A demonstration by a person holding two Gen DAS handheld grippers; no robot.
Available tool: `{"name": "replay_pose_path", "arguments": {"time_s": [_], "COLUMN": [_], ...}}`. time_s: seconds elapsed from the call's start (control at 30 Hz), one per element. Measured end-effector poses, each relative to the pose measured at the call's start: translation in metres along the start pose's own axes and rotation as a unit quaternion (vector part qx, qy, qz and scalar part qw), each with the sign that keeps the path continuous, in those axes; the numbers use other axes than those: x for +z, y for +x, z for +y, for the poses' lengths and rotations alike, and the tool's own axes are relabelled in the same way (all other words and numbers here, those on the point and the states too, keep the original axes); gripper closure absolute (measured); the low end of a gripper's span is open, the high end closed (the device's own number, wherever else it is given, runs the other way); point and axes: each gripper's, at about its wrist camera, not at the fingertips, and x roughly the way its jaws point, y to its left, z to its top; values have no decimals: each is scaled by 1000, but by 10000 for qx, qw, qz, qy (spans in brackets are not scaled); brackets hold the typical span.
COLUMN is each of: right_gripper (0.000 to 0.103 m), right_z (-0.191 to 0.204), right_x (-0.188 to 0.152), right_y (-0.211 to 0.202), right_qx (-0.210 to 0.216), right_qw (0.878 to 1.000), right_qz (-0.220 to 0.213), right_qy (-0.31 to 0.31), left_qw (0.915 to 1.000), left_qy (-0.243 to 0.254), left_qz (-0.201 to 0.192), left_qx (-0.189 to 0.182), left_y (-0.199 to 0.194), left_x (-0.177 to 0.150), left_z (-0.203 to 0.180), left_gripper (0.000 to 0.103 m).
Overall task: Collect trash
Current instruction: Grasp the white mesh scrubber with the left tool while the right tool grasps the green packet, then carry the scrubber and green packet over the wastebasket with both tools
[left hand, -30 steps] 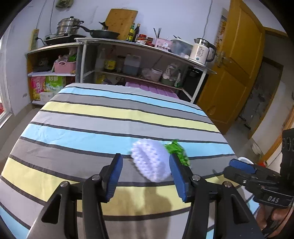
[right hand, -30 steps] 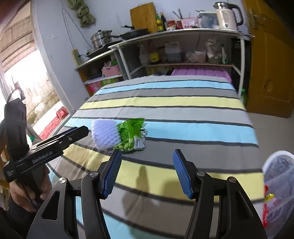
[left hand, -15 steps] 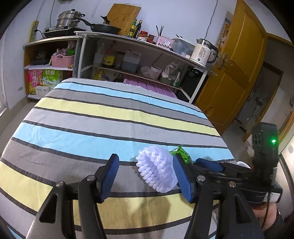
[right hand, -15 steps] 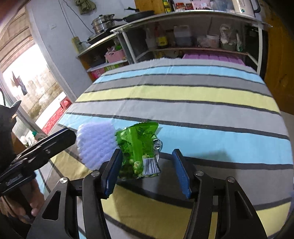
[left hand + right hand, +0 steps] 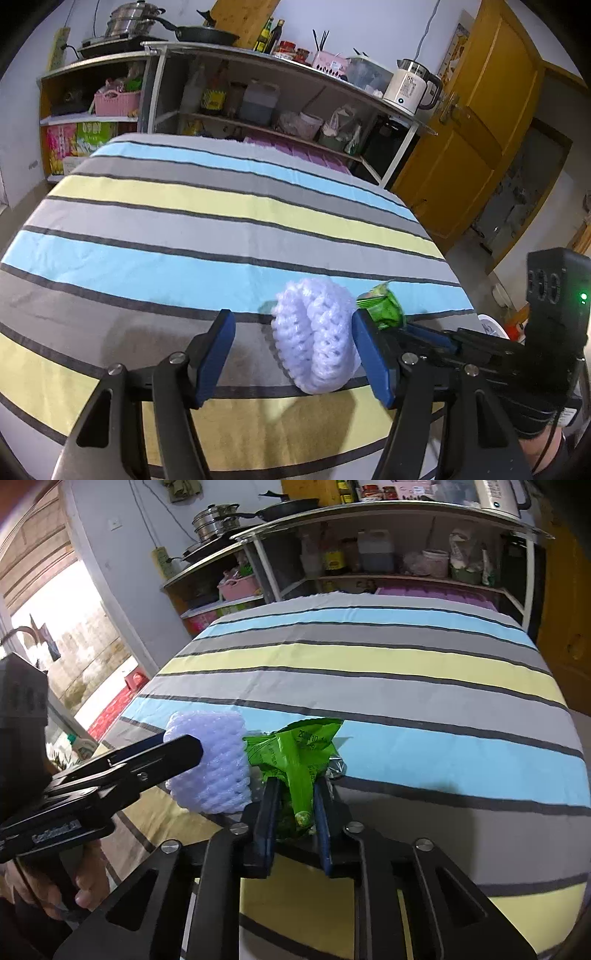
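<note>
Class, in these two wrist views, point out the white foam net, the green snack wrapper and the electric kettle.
white foam net (image 5: 317,339): left wrist view, middle of its mesh side.
green snack wrapper (image 5: 299,753): right wrist view, crumpled upper part.
electric kettle (image 5: 408,90): left wrist view, white body.

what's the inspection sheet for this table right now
surface: striped tablecloth, bare apart from the two trash pieces
job's things: white foam net and green snack bag, side by side
clutter: nothing seen
grippers: left tongs opening, straddling the foam net; right tongs closing, pinching the snack bag
cables: one running up the wall from the kettle
surroundings: kitchen shelves, yellow door
</note>
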Motion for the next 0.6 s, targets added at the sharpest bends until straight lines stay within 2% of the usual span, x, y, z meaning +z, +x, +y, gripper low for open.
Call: {"name": "replay_pose_path", "arguments": {"time_s": [0.27, 0.6], "right_gripper": [87, 88], "right_z": [-21, -45], "right_x": [-12, -30], "right_y": [-24, -48], "right_qx": [-122, -266], "right_qw": [9995, 9976], "right_qz": [-153, -270], "right_qy": [240, 572], "left_qw": [9996, 9981], "left_qy": [69, 341], "left_qz": [225, 436], "left_qx": [-160, -258], "left_y": [15, 36], "left_x": [-1, 2], "left_z": [-12, -48], "left_gripper": [36, 36]}}
